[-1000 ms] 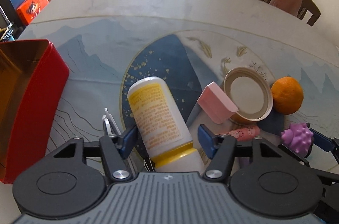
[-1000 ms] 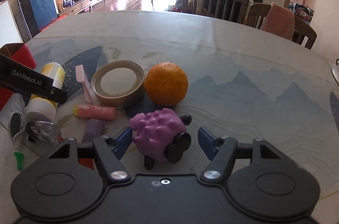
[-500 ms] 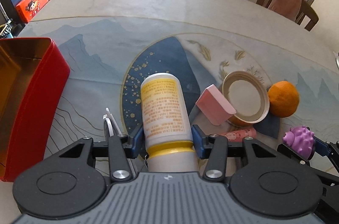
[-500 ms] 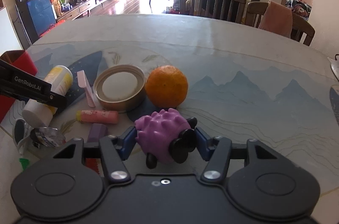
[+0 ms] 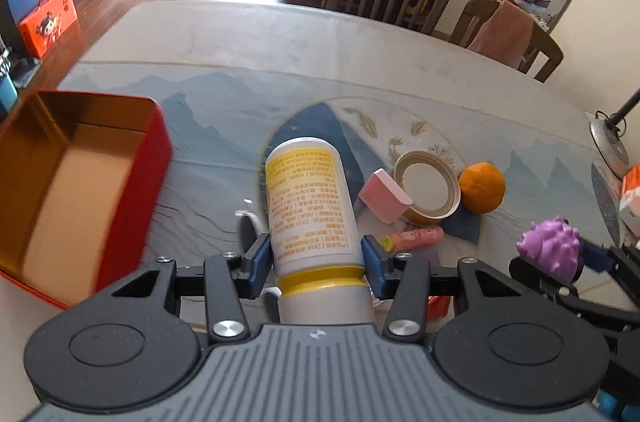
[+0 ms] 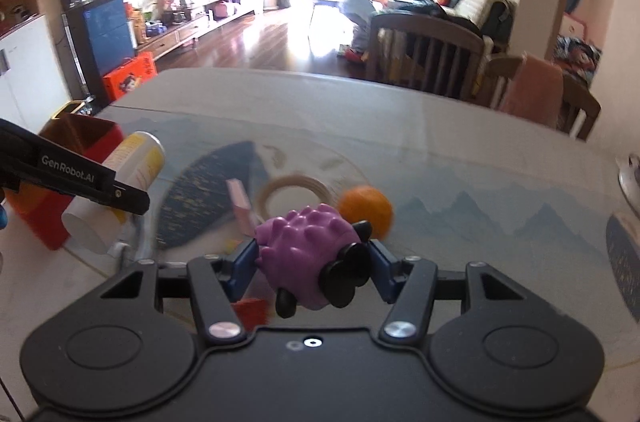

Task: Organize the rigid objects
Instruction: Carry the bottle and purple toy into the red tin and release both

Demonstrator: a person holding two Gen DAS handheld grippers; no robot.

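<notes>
My left gripper (image 5: 316, 258) is clenched on the white bottle (image 5: 310, 198), clear of the table, the red box (image 5: 86, 190) at nine o'clock. My right gripper (image 6: 314, 264) grips the purple toy (image 6: 306, 248), the orange (image 6: 366, 210) at one o'clock.

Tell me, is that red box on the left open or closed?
Open: the red rectangular box has no lid on, and its bare golden-brown inside shows.
</notes>
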